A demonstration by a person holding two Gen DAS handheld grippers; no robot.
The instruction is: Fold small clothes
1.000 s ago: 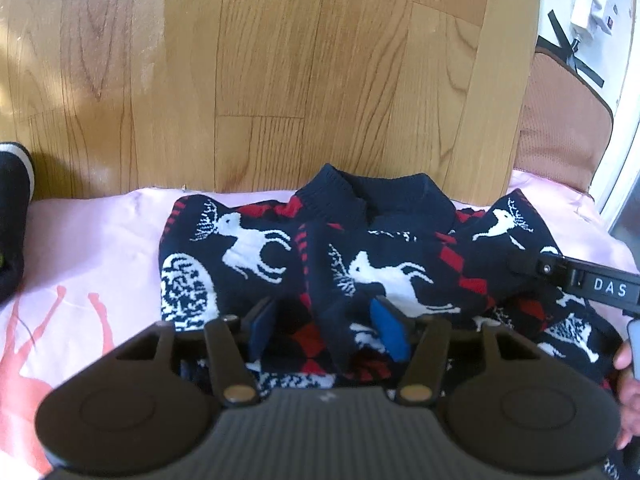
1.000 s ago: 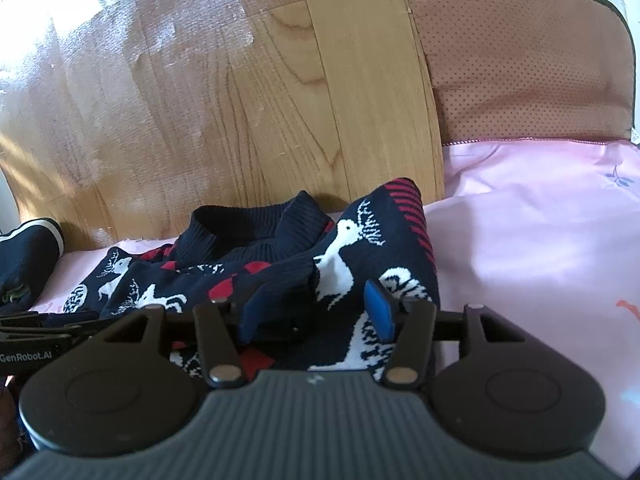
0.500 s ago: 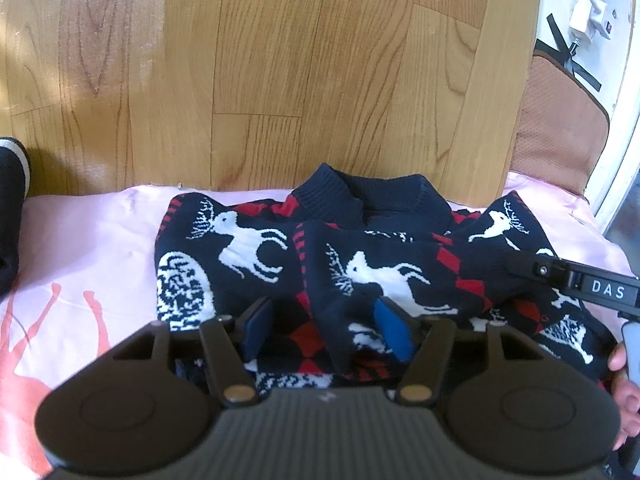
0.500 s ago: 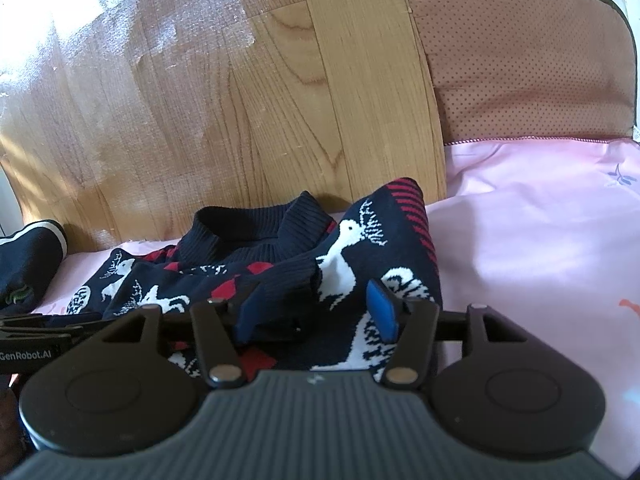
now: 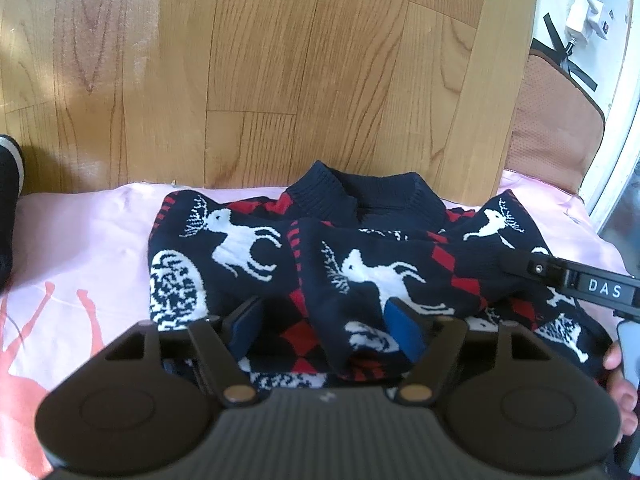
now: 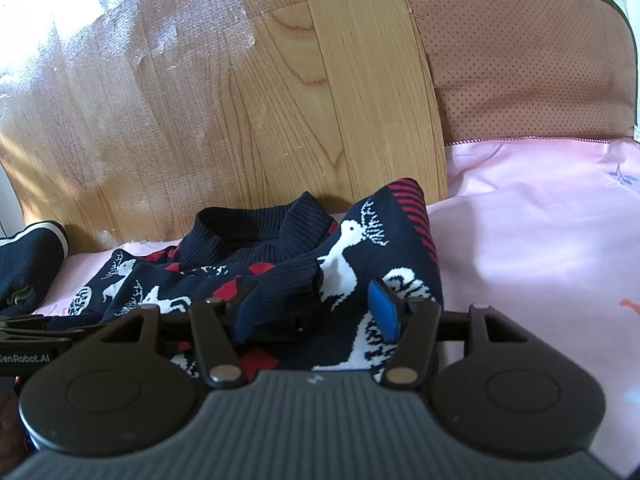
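Observation:
A small navy sweater (image 5: 360,256) with white reindeer and red diamonds lies on a pink sheet (image 5: 80,248), collar toward the wooden headboard, both sleeves folded in over the chest. My left gripper (image 5: 324,330) is open, its blue pads just above the sweater's near part. My right gripper (image 6: 314,314) is open over the sweater (image 6: 352,264) at its right side, with the folded sleeve cuff (image 6: 288,288) between the pads. The right gripper's side (image 5: 576,286) shows in the left wrist view.
A wooden headboard (image 5: 280,80) rises right behind the collar. A brown cushion (image 6: 520,72) stands at the right. Another dark garment (image 6: 28,264) lies at the left edge of the pink sheet. The pink sheet (image 6: 540,220) spreads to the right.
The left gripper has pulled back and risen slightly, so the sweater sits a little lower in its view. The right gripper has barely moved. Both stay open.

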